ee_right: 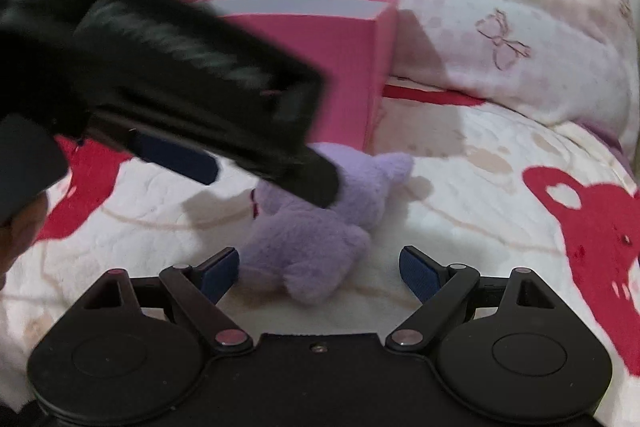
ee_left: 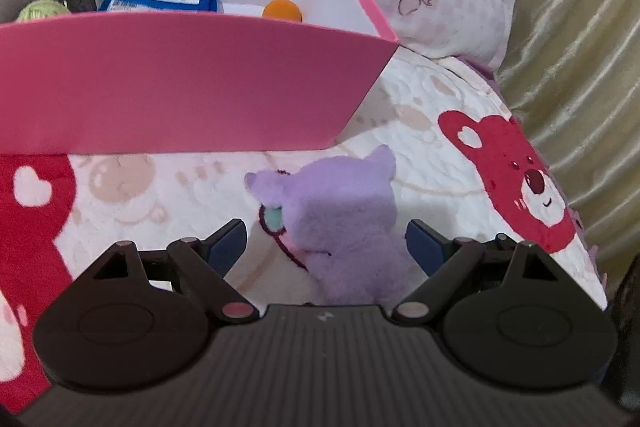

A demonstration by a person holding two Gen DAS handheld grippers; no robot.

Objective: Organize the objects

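Plush toy (ee_left: 344, 223), purple, lies on blanket (ee_left: 420, 115) at box's (ee_left: 180, 83) 5 o'clock btwn spread-apart left gripper (ee_left: 326, 247) pads, right gripper (ee_right: 318, 271) also apart w/ nothing held; looks soft, light, squashy — pinch mid-body.

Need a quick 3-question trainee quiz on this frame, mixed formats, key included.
1. True or false: the purple plush toy lies inside the pink box.
2. Which is in the box? A) orange ball B) spoon C) mug
3. Fill in: the left gripper is ____, the plush between its fingers.

Key: 1 false, it lies on the blanket in front of the box; 2 A; 3 open.
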